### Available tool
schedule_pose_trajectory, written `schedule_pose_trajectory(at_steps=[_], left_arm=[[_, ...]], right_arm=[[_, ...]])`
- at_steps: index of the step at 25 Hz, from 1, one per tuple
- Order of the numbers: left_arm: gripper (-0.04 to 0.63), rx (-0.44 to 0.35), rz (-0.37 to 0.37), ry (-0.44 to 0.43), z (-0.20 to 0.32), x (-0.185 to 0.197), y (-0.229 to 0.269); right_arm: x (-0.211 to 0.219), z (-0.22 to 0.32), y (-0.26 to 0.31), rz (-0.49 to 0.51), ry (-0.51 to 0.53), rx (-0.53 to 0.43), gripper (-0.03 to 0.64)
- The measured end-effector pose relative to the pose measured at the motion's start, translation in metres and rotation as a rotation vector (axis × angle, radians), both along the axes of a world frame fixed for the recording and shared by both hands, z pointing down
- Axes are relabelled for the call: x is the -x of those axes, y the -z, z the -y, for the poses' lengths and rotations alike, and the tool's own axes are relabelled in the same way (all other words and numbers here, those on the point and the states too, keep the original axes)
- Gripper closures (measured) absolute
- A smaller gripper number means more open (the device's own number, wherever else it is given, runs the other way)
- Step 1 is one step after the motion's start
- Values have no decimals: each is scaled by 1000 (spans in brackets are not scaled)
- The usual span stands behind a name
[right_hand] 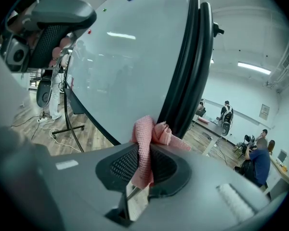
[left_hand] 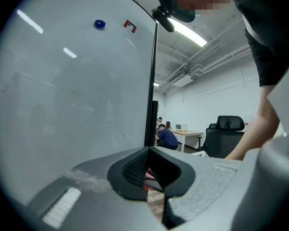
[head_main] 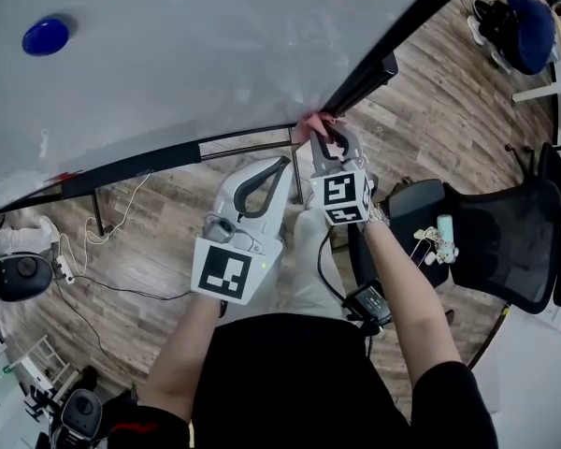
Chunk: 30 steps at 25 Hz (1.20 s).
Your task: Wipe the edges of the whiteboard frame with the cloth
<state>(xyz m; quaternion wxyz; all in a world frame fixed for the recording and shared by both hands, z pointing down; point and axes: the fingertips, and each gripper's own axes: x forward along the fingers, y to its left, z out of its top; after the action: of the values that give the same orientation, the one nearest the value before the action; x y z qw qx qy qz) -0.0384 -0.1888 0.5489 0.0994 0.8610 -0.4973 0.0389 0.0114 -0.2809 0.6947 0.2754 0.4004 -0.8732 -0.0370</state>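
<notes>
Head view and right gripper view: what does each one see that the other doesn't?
Only the head view shows the black-and-white marker cube on the right gripper and the person's right forearm. Only the right gripper view shows the long ceiling light. Both show the pink woven cloth clamped in that gripper, against the whiteboard's black frame edge.

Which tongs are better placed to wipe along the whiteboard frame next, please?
The right tongs: they clamp the pink cloth at the black frame. The left tongs are shut, empty, off the frame.

Bright, even indoor light. I log ceiling strip light streaks on whiteboard; fisheye warps gripper-view edges.
</notes>
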Motion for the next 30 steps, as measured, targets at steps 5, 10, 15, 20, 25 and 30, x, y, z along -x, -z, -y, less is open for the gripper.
schedule_pose_trajectory(at_steps=[5, 10, 15, 20, 25, 30], left_arm=[[594, 13, -1, -2, -2, 0, -8], [595, 33, -9, -1, -6, -1, -15], [594, 44, -22, -15, -4, -5, -20], [594, 52, -35, -9, -3, -6, -23], [594, 56, -38, -7, -2, -8, -25], [594, 59, -47, 8, -1, -7, -26]], right_arm=[[-1, 0, -12, -7, -5, 14, 565], [-1, -1, -22, -16, -14, 33, 564], [-3, 1, -31, -20, -28, 48, 563], [-3, 0, -40, -33, -26, 68, 565], [-4, 0, -49, -52, -19, 79, 565], [-2, 0, -53, -56, -17, 88, 564]])
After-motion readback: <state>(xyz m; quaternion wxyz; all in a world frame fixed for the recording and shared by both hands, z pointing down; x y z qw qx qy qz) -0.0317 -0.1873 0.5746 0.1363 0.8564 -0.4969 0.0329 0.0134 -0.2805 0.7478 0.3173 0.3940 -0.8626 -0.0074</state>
